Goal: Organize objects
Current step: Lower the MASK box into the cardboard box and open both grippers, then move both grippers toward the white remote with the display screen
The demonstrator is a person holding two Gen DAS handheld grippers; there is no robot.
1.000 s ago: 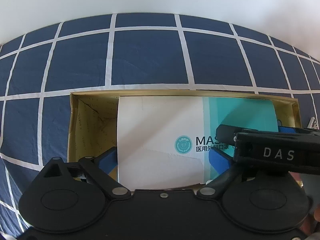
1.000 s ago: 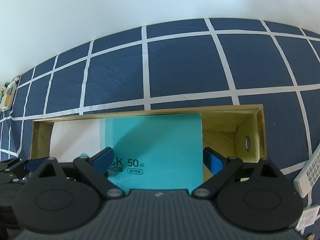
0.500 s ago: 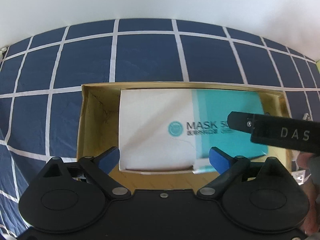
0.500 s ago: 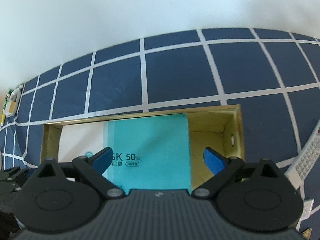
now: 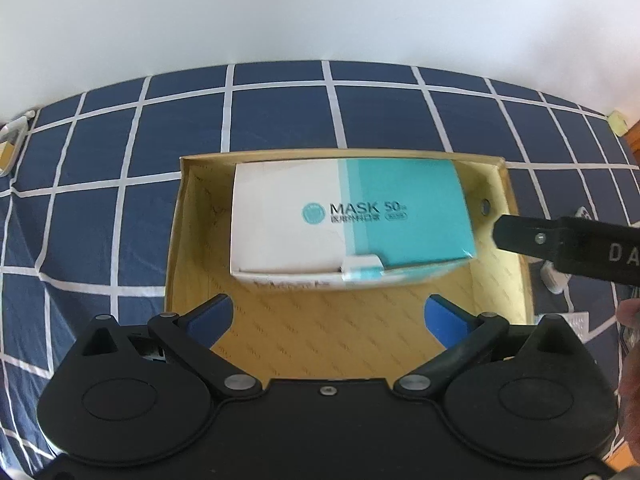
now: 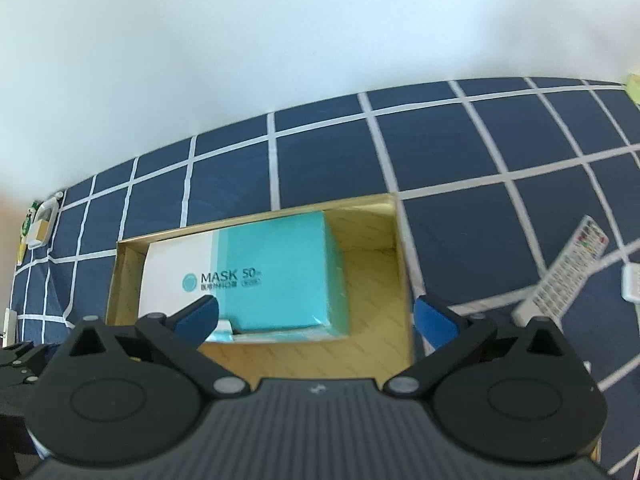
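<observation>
Now mask box [image 5: 348,216] sits in tray [image 5: 516,216]; both grippers, left [image 5: 328,316] and right [image 6: 316,318], just opened, empty. Light, crushable card (grip ends).

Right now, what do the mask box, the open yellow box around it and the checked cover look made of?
Mask box: thin printed card, slight sheen, a tuck flap showing. Yellow box: stiffer cardboard, matte, patterned lining. Checked cover: woven fabric, judging by its soft creases.

Mask box [image 6: 256,272] in cardboard tray [image 6: 372,344] (far side)
</observation>
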